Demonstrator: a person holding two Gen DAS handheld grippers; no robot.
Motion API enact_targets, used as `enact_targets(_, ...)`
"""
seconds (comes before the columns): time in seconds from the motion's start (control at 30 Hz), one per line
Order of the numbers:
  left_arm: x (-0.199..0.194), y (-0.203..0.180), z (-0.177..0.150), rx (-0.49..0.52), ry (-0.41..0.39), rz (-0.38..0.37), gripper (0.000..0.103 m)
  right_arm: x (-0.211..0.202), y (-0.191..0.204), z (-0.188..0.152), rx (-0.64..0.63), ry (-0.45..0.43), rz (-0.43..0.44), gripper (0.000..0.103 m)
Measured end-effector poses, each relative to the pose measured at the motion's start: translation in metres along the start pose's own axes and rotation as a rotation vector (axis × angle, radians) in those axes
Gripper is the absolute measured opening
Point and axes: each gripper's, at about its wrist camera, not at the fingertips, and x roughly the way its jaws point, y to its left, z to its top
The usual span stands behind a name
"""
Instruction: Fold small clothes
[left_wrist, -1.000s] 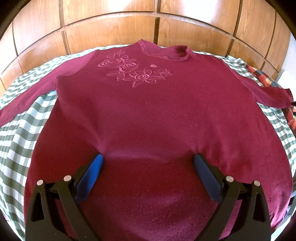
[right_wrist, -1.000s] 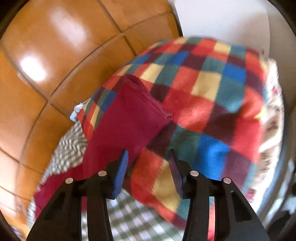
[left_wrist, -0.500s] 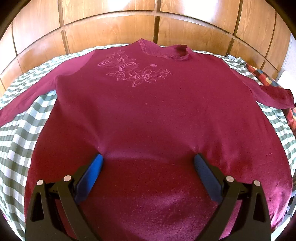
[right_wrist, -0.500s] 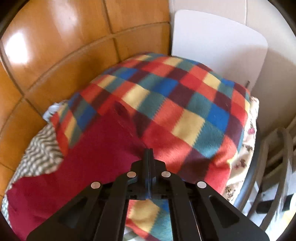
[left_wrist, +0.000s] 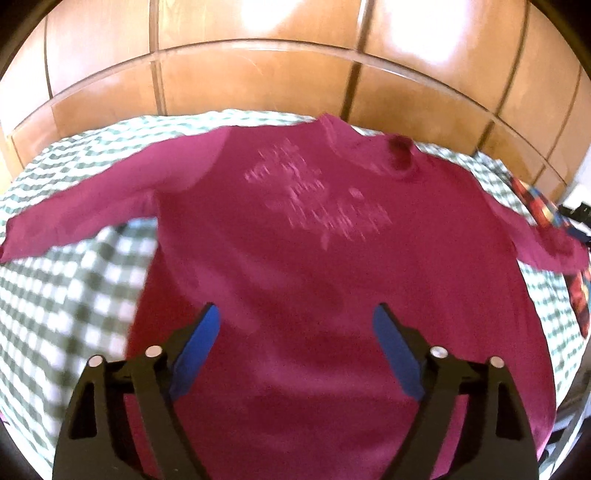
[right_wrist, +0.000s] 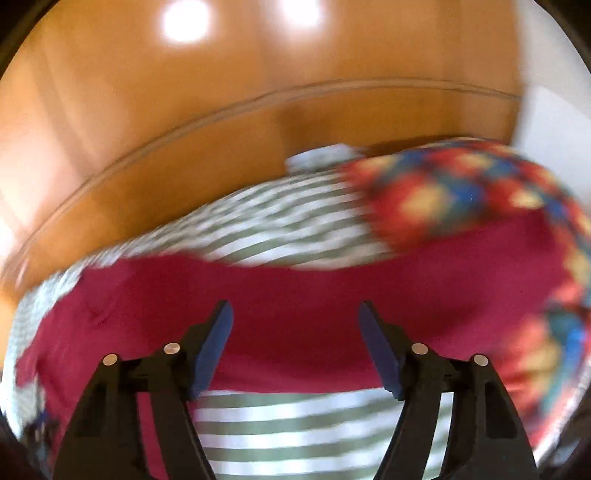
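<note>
No legible writing on maroon sweater, only blurred embroidery.

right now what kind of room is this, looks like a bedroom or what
Most likely a bedroom. A maroon sweater lies spread on a green checked bedsheet, a paneled wooden headboard stands behind it, and a multicoloured plaid blanket is bunched at the side.
</note>
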Motion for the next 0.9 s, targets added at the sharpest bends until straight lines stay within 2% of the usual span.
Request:
enact_targets(0.13,0.017,0.004,0.035,0.036,-0.035,0.051,0.076,0.049,0.093,-0.014,-0.149,0.095,0.124,0.069)
enact_targets(0.2,0.029,0.009,0.055,0.031,-0.039,0.071,0.072,0.070,0.129,-0.018,-0.211,0.127,0.141,0.069)
enact_targets(0.3,0.048,0.022,0.087,-0.009,-0.040,0.080,0.070,0.098,0.160,-0.016,-0.254,0.136,0.126,0.069)
enact_targets(0.43,0.079,0.038,0.118,-0.037,-0.024,0.134,0.067,0.132,0.161,-0.008,-0.233,0.129,0.063,0.069)
enact_targets(0.53,0.109,0.062,0.131,-0.072,0.008,0.237,0.066,0.139,0.145,-0.009,-0.201,0.085,0.084,0.068)
enact_targets(0.57,0.123,0.076,0.132,-0.097,0.034,0.297,0.069,0.138,0.140,-0.012,-0.192,0.066,0.105,0.068)
enact_targets(0.63,0.132,0.093,0.129,-0.139,0.031,0.284,0.079,0.135,0.131,-0.018,-0.173,0.035,0.138,0.068)
enact_targets(0.8,0.131,0.107,0.123,-0.210,0.006,0.253,0.081,0.143,0.131,-0.017,-0.157,0.030,0.154,0.068)
enact_targets(0.9,0.125,0.088,0.123,-0.145,0.023,0.334,0.082,0.143,0.134,-0.015,-0.179,0.037,0.131,0.070)
